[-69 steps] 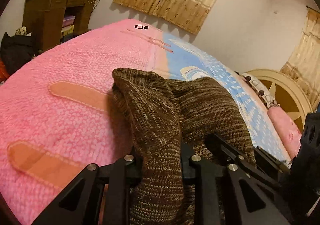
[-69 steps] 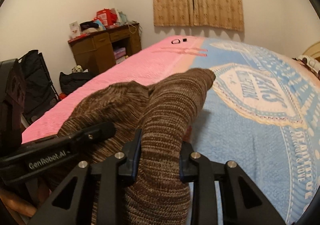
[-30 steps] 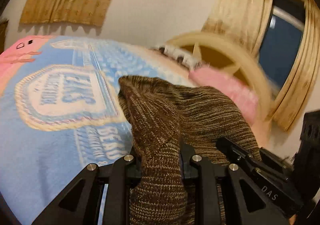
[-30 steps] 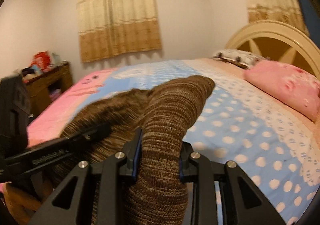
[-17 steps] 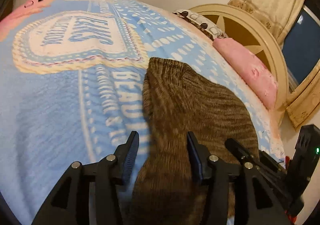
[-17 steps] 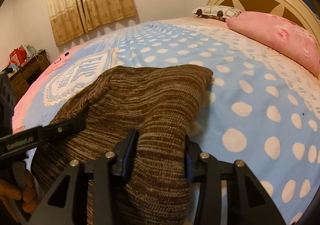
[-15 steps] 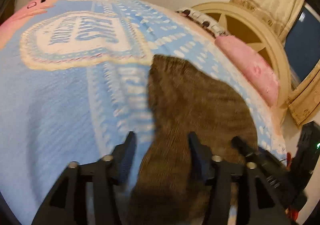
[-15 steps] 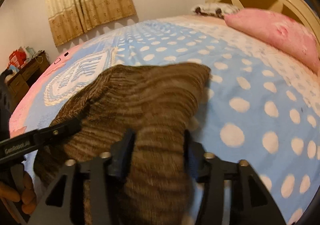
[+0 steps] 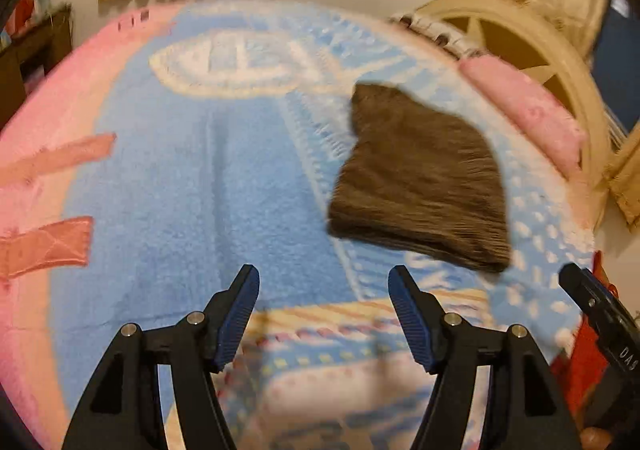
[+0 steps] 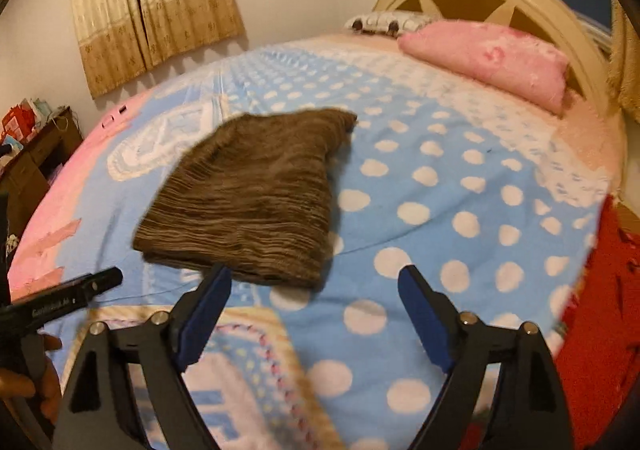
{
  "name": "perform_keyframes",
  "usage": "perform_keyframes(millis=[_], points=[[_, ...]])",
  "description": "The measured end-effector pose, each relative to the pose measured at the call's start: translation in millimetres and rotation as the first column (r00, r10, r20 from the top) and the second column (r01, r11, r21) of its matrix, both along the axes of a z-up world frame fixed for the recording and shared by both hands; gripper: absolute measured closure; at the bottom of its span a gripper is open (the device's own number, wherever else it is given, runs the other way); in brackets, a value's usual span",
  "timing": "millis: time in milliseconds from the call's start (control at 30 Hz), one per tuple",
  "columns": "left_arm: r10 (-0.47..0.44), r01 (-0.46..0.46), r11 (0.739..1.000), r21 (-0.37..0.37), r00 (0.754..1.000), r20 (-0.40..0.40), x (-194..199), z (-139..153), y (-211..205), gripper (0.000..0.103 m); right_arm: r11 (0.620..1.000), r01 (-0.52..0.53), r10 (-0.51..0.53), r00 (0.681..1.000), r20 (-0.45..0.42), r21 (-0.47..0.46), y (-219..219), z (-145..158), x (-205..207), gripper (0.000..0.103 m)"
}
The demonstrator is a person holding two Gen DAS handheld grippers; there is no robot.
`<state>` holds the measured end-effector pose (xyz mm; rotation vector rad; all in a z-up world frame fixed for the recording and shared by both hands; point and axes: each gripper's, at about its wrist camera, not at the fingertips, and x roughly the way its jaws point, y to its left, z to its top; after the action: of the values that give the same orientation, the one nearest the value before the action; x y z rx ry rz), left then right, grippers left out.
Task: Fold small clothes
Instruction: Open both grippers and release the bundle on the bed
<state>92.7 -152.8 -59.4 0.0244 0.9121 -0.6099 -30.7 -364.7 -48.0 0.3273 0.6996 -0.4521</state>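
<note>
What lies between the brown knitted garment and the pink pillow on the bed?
Only bare blue blanket with white dots separates the brown knitted garment from the pink pillow; the right wrist view shows it.

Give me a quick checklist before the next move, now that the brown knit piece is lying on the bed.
1. Brown knit piece folded and resting on the blue blanket: ok.
2. Left gripper free of fabric, jaws opening with nothing between them: ok.
3. Right gripper free of fabric, jaws opening, nothing between them: ok.
4. Fold edges lined up neatly: cannot tell, both views are blurred.
5. Piece clear of the pink pillow: ok.
6. Another garment within view to fold: not ok, none seen.
</note>
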Motion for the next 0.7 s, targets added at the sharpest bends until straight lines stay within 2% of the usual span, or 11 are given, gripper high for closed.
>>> perform_keyframes(millis=[100, 167, 267, 433, 500, 567, 700], points=[[0.026, -0.024, 0.999, -0.023, 0.995, 0.093, -29.4, 19.5, 7.6, 0.035, 1.000, -0.019, 0.019, 0.998, 0.062, 0.006, 14.8, 20.2, -14.0, 0.012], [0.041, -0.037, 0.999, -0.034, 0.990, 0.135, -39.5, 25.7, 10.3, 0.035, 0.999, -0.007, 0.010, 0.995, 0.098, -0.036, 26.6, 31.2, -24.2, 0.000], [0.072, -0.062, 0.997, -0.053, 0.973, 0.219, -59.1, 33.6, 16.5, 0.034, 0.995, 0.022, -0.006, 0.987, 0.159, -0.101, 42.6, 37.5, -42.0, 0.000], [0.071, -0.092, 0.995, 0.041, 0.930, 0.361, -86.4, 41.1, 3.4, 0.034, 0.987, 0.043, -0.011, 0.978, 0.210, -0.152, 52.7, 39.3, -61.8, 0.000], [0.040, -0.062, 0.997, 0.045, 0.925, 0.378, -95.9, 45.3, -2.8, 0.034, 0.983, 0.043, -0.002, 0.975, 0.224, -0.178, 54.0, 44.7, -67.1, 0.000], [0.007, -0.023, 0.999, 0.038, 0.932, 0.363, -102.1, 49.8, -9.0, 0.034, 0.979, 0.060, -0.010, 0.968, 0.250, -0.196, 52.6, 52.6, -74.6, 0.000], [-0.010, -0.005, 0.999, 0.040, 0.926, 0.378, -107.5, 55.9, -17.9, 0.033, 0.981, 0.092, -0.037, 0.955, 0.294, -0.173, 46.1, 66.5, -82.6, 0.000]])
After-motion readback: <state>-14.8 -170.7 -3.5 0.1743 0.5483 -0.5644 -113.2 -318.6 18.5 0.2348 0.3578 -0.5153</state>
